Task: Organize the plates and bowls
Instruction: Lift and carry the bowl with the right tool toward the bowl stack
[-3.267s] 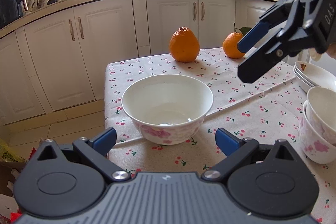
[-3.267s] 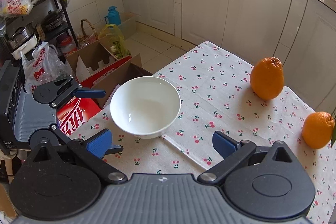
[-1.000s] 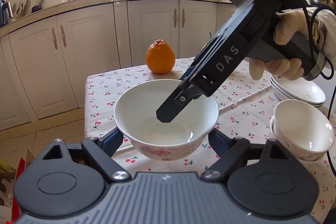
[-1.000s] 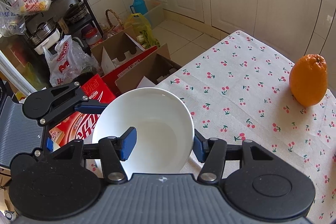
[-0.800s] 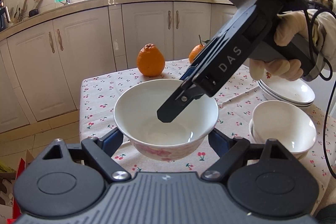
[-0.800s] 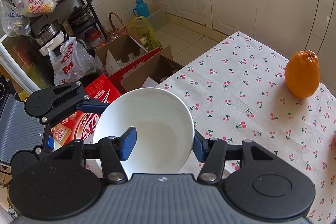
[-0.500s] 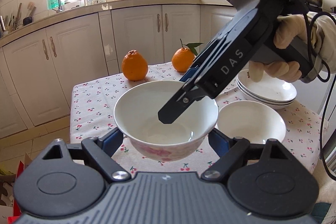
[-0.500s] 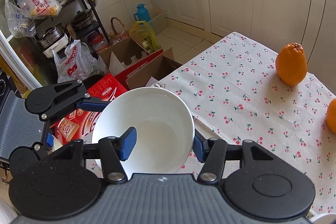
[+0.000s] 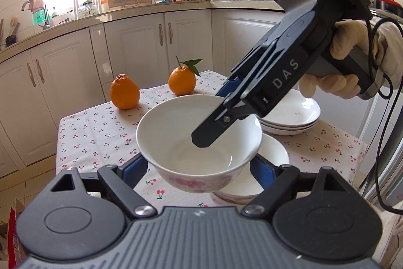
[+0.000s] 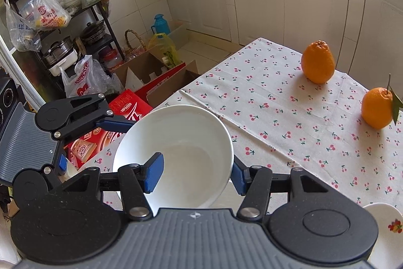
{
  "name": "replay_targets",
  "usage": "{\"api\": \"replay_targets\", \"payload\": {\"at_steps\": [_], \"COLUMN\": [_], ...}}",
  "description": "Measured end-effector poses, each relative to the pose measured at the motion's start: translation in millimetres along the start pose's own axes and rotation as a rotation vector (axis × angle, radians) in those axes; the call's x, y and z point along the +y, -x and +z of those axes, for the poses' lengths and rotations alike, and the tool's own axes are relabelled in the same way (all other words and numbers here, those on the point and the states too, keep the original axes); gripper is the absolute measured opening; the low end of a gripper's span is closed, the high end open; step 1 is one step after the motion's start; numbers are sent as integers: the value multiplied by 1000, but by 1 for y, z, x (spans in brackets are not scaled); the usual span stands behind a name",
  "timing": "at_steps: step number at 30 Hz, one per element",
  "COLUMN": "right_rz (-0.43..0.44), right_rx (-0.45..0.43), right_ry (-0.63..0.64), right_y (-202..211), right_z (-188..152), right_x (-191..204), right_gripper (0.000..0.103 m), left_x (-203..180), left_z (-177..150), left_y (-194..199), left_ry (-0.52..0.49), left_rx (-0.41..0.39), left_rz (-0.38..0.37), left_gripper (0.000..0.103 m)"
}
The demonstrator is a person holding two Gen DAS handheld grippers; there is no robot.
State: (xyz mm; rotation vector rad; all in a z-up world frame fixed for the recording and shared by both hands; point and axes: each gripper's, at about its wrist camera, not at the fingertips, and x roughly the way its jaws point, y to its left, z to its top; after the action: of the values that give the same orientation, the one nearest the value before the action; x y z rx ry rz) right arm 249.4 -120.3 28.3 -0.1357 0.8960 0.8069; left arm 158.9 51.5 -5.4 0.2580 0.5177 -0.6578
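Pinching the rim wall of the white bowl (image 10: 176, 155): right gripper (image 10: 196, 173), narrow, one blue pad inside the basin, the other outside against the wall. Spread wide around the same bowl (image 9: 199, 140) from the opposite side: left gripper (image 9: 199, 168), blue pads on the left and right flanks of the pink-flowered body, seemingly in contact, so apparently a two-sided hold, bowl carried clear of the cherry-print tablecloth (image 9: 100, 130). Directly beneath and just behind the carried bowl, partly hidden by it: a second white bowl (image 9: 272, 155) resting on the cloth, mouth up, probably the nesting target. Further beyond the right fingers: a stack of shallow plates (image 9: 294, 117), with the gloved hand (image 9: 345, 59) on the right gripper's handle above it. Well apart, off to the far left of the fingers: two oranges (image 9: 124, 92), out of the way. Key relation for the coming move: target bowl almost straight below, both mouths upward, no long axis to align, only centring and a level descent. Likely risk: rim striking rim if lowered tilted.
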Motion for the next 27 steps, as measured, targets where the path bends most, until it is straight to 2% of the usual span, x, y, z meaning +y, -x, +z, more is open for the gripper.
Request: {"api": "replay_targets", "payload": {"at_steps": [14,27], "right_rz": [-49,-48], "right_rx": [5,20], "right_ry": [-66,-73], "right_y": [16,9], "right_z": [-45,-54], "right_x": [-22,-25], "right_gripper": [62,62], "left_x": [-32,-34], "left_z": [-4,-7], "left_y": [-24,-31], "left_ry": [-11,1], "left_rx": [40,73], "left_rz": [-72,-83], "left_gripper": [88,88]}}
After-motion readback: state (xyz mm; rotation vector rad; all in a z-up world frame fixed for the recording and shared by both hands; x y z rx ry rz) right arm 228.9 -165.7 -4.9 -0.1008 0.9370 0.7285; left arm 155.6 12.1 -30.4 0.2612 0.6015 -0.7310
